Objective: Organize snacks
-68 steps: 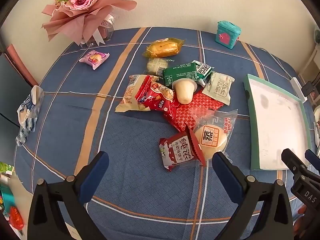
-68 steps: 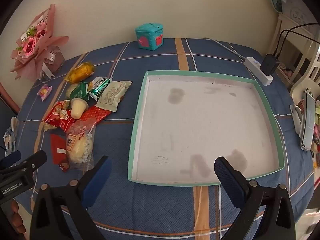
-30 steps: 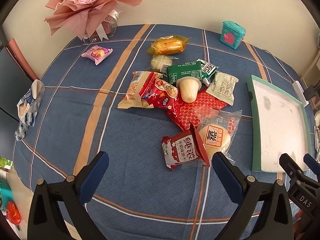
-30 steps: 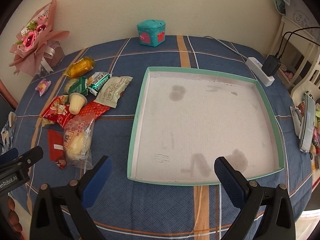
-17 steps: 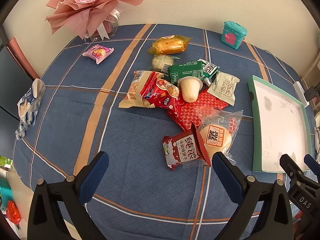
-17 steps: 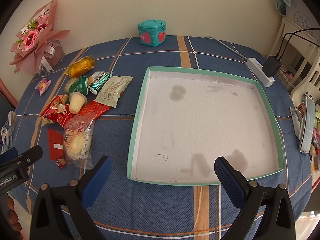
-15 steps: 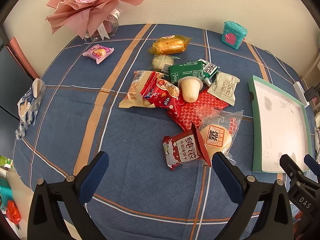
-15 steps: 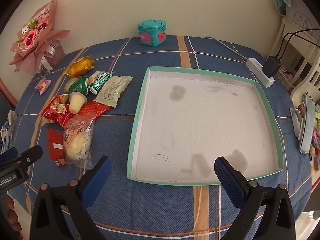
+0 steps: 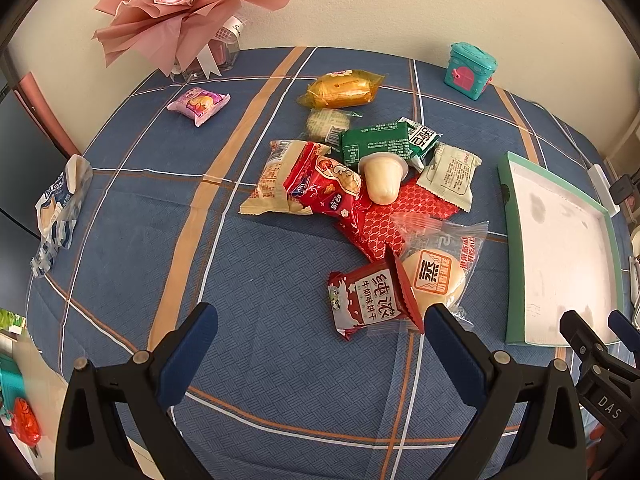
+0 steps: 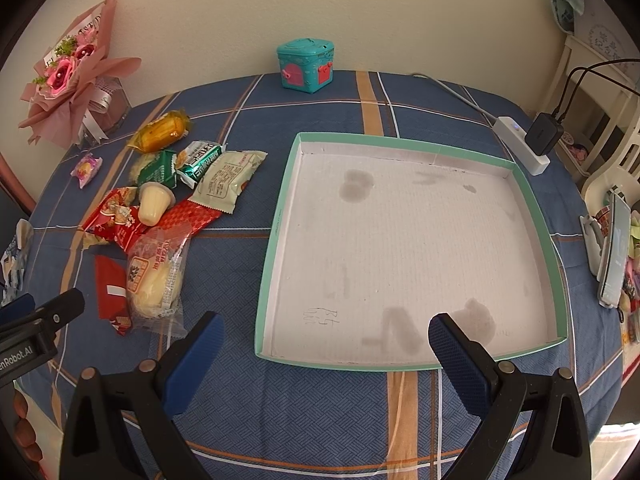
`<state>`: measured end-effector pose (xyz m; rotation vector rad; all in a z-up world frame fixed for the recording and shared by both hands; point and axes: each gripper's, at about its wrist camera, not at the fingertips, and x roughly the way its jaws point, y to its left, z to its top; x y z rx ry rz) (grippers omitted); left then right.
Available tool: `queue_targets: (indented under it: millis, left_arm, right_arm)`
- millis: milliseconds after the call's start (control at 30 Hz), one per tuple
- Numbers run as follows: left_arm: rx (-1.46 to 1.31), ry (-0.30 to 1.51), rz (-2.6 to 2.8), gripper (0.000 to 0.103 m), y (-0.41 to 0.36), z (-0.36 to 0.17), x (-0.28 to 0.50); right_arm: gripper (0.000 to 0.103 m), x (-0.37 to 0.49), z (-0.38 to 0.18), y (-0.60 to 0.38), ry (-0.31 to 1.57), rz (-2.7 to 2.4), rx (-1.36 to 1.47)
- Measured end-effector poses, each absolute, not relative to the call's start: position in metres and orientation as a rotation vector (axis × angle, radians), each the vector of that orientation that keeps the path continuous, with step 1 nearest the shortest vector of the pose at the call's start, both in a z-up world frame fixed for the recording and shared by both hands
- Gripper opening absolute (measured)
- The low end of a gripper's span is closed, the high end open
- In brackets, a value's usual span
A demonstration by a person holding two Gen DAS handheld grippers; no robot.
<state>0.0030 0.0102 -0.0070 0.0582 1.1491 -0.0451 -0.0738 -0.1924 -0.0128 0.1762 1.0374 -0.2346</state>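
Little is changing since a moment ago: both views are sitting almost exactly where they were, after the left one drifted slightly earlier so the snacks slid a touch lower and the tray narrower at the right edge. The left gripper (image 9: 318, 336) is hovering over the blue cloth (image 9: 256, 288), jaws spread wide and holding nothing, just short of the red biscuit pack (image 9: 366, 302) and the bun (image 9: 436, 276) overlapping it. Behind those, the rest of the pile is lying jumbled: a jelly cup (image 9: 382, 178) on its side atop red wrappers, green packs, a yellow cake (image 9: 344, 88). The right gripper (image 10: 320, 342) is hanging wide open and empty too, over the near rim of the tray (image 10: 280, 216), which looks bare apart from faint stains, I think.
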Motion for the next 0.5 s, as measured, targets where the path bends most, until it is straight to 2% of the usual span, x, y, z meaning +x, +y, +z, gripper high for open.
queue_targets:
  millis: [500]
  left_arm:
    - [0.032,1.146,-0.040,0.103,0.0157,-0.0073,0.0041]
  right_arm:
    - [0.103,-0.0699,-0.0133,-0.1877,1.031,-0.210,0.172]
